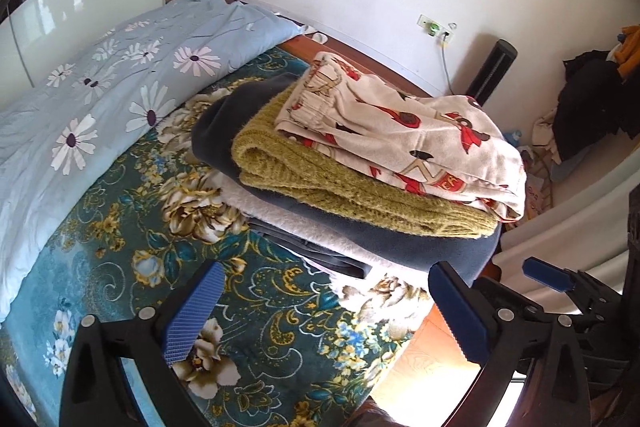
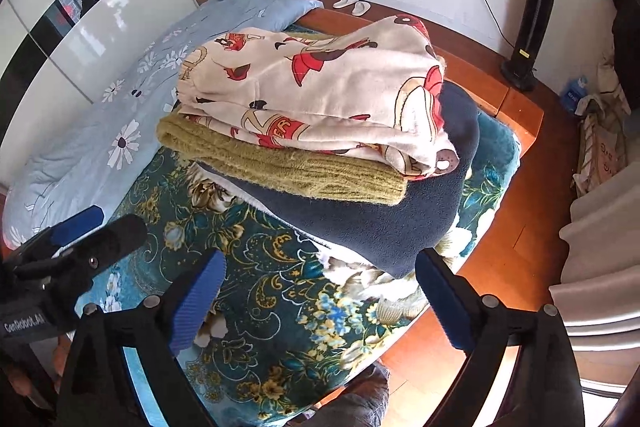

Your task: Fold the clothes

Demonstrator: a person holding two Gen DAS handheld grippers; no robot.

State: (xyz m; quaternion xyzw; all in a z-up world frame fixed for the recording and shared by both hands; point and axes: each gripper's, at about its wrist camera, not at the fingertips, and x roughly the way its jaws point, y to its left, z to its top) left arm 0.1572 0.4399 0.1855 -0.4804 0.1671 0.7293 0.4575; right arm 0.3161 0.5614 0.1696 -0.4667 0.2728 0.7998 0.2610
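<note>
A stack of folded clothes sits on the bed's corner. On top lie cream pyjama trousers with red cartoon prints (image 1: 400, 131) (image 2: 312, 87). Under them are an olive knit sweater (image 1: 340, 187) (image 2: 288, 167), a navy fleece (image 1: 400, 243) (image 2: 360, 223) and a white and a grey garment (image 1: 280, 215). My left gripper (image 1: 324, 311) is open and empty, held above the bedspread in front of the stack. My right gripper (image 2: 320, 295) is open and empty, also in front of the stack. The left gripper shows at the left edge of the right wrist view (image 2: 76, 235).
The bed has a teal floral bedspread (image 1: 132, 243) (image 2: 280, 307) and a light blue daisy quilt (image 1: 100, 87) (image 2: 100, 131) on the left. A wooden bed frame (image 2: 516, 99), a black tower heater (image 2: 532, 31), a white wardrobe (image 2: 100, 7) and cluttered bags (image 2: 600, 131) surround it.
</note>
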